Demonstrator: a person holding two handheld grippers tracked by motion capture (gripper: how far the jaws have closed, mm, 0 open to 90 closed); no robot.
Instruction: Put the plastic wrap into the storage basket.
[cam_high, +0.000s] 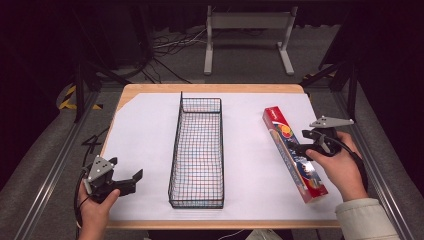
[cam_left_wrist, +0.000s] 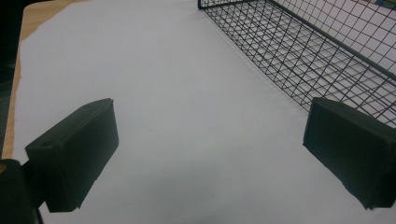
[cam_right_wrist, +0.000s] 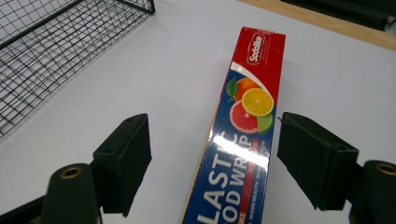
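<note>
Box of plastic wrap (cam_right_wrist: 247, 135) lies flat on the white-covered bench (cam_high: 145, 135), to the right of the empty wire basket (cam_high: 197, 150); we judge the job barely begun; our right tool (cam_right_wrist: 212, 163) straddles the box, jaws apart, pads not pressing; lifting and placing remain; our left tool (cam_left_wrist: 210, 154) waits wide, holding nothing, beside the basket.

The long red-and-blue box (cam_right_wrist: 243, 140) carries the brand "Sodalike" in a white badge on its red end. Below the citrus picture run large white letters — "LASTIC" and "OOD WRAP", partly cut off.
</note>
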